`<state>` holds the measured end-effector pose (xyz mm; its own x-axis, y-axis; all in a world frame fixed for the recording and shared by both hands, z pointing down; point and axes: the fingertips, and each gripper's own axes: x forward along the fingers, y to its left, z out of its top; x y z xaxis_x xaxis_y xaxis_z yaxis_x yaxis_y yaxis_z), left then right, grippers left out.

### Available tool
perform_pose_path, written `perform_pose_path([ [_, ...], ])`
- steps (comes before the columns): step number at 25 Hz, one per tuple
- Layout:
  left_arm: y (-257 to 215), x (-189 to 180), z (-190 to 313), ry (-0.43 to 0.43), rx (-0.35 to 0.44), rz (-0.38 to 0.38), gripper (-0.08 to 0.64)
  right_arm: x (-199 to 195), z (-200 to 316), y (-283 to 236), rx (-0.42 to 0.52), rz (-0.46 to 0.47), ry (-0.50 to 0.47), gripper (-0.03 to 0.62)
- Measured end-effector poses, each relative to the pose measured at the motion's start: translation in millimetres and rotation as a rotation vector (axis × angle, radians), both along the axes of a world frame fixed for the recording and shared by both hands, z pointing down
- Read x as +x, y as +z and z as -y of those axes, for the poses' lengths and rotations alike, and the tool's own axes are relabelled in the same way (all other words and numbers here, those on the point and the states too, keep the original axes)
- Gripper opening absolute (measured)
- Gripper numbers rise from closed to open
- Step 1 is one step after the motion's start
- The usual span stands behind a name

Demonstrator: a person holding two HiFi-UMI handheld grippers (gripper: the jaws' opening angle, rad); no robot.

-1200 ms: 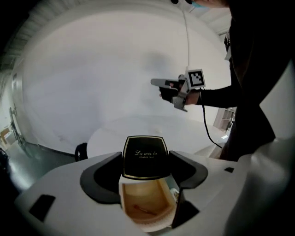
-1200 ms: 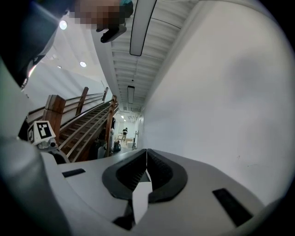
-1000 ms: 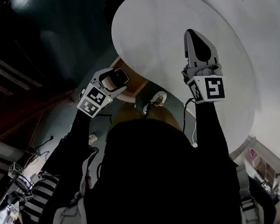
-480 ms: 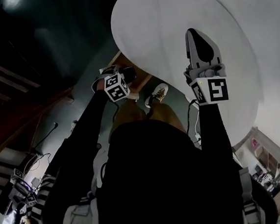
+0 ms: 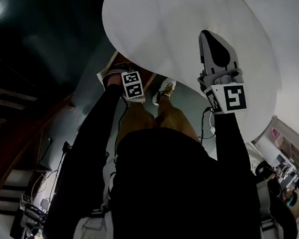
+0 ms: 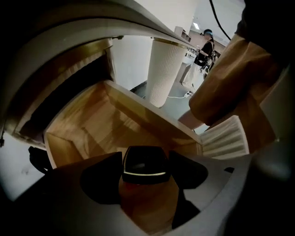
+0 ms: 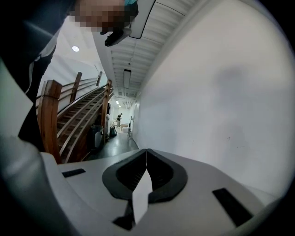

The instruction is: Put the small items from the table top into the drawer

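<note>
An open wooden drawer (image 6: 87,124) hangs under the round white table top (image 5: 171,19); in the left gripper view its inside looks bare. My left gripper (image 6: 144,159) is shut on a small black item (image 6: 144,167) with a pale stripe, held just above the drawer's near edge. In the head view only the left gripper's marker cube (image 5: 132,85) shows, at the drawer (image 5: 116,59) below the table edge. My right gripper (image 5: 205,34) hovers over the table's right part, pointing away from me. Its jaws (image 7: 146,150) are shut with nothing between them.
A white fluted table pedestal (image 6: 165,69) stands behind the drawer. My leg in tan trousers (image 6: 235,78) is right of the drawer, a shoe (image 5: 165,91) below the table edge. A wooden staircase (image 7: 76,117) rises at the left, over dark floor.
My left gripper has swung forward and right from beside the table edge to the open drawer, carrying the black item. The right gripper has stayed over the table.
</note>
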<state>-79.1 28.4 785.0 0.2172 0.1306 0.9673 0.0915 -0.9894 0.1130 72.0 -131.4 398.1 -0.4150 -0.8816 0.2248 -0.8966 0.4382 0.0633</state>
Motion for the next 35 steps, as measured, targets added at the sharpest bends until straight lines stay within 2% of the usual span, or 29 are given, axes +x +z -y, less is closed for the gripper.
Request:
perform_pose_path([
  [6, 17, 2, -7, 0.112, 0.020, 0.046, 0.337, 3, -11, 1, -0.001, 0.001, 0.016, 0.028],
  [12, 15, 4, -3, 0.083, 0.037, 0.017, 0.337, 10, -17, 3, -0.012, -0.017, 0.035, 0.028],
  [16, -8, 2, 10, 0.001, 0.062, -0.029, 0.337, 6, -17, -3, 0.003, -0.011, 0.031, 0.028],
  [21, -66, -21, 34, -0.186, 0.155, -0.121, 0.337, -2, -12, -18, 0.049, 0.011, 0.018, 0.028],
  [26, -156, -34, 78, -0.397, 0.285, -0.266, 0.337, -8, -2, -40, 0.111, 0.034, 0.005, 0.028],
  [30, -241, -22, 115, -0.534, 0.384, -0.454, 0.336, -5, 2, -54, 0.144, 0.051, 0.007, 0.028],
  [33, -307, -6, 137, -0.589, 0.435, -0.632, 0.337, -5, 4, -65, 0.173, 0.056, 0.011, 0.028],
  [35, -350, 8, 147, -0.579, 0.470, -0.743, 0.337, -5, 6, -71, 0.190, 0.057, 0.014, 0.028],
])
